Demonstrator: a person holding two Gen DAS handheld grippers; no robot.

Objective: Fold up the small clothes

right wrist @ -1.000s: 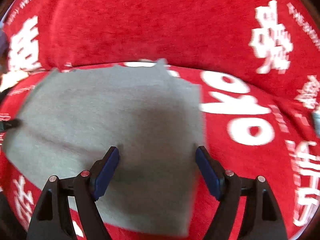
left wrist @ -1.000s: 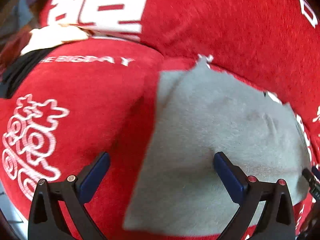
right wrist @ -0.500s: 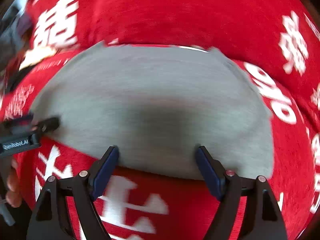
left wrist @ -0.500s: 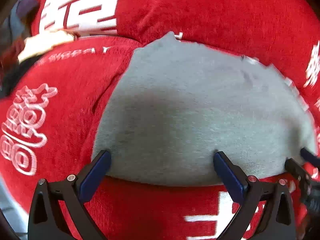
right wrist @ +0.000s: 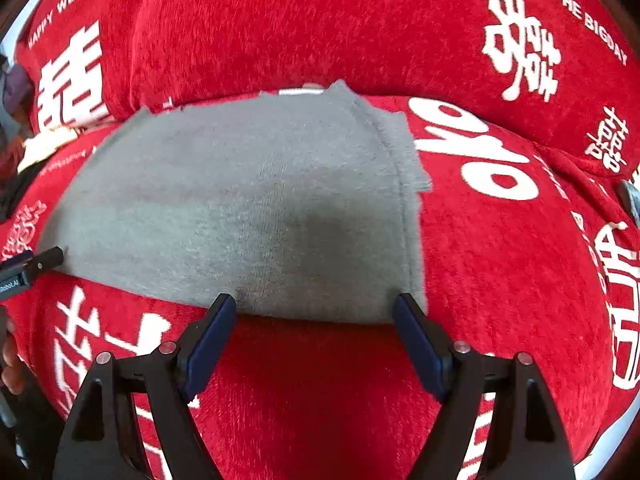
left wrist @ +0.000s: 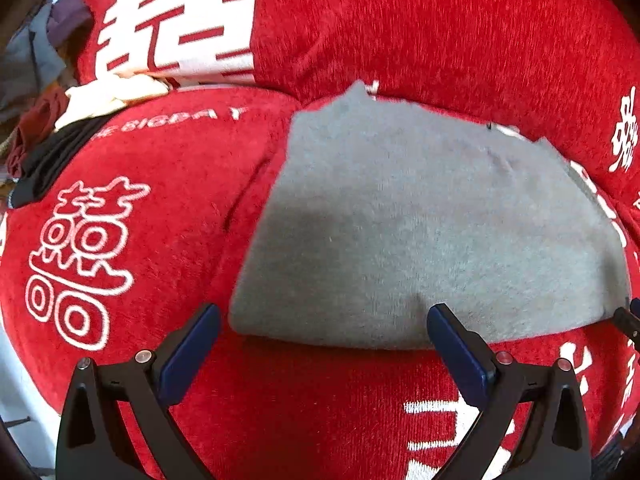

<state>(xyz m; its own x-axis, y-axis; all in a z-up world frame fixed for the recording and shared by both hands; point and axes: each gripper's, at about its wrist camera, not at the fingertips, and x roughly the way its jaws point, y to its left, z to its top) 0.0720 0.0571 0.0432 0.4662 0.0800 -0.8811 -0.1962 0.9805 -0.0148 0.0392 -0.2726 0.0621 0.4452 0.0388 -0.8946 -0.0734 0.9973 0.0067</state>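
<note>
A small grey garment (left wrist: 420,232) lies flat and folded on a red sofa cover with white lettering (left wrist: 160,200); it also shows in the right wrist view (right wrist: 248,208). My left gripper (left wrist: 324,344) is open and empty, just in front of the garment's near left edge. My right gripper (right wrist: 312,332) is open and empty, just in front of the garment's near right edge, with a seamed hem (right wrist: 400,184) along the right side. The left gripper's tip shows in the right wrist view (right wrist: 36,266) at the garment's left corner.
A pile of other clothes, cream, black, maroon and blue-grey (left wrist: 52,112), lies at the far left of the sofa. The red backrest (left wrist: 400,32) rises behind the garment. A small grey object (right wrist: 630,200) sits at the right edge.
Both grippers have drawn back toward me from over the garment; its near edge now lies just beyond the fingertips. The garment stays flat on the sofa.
</note>
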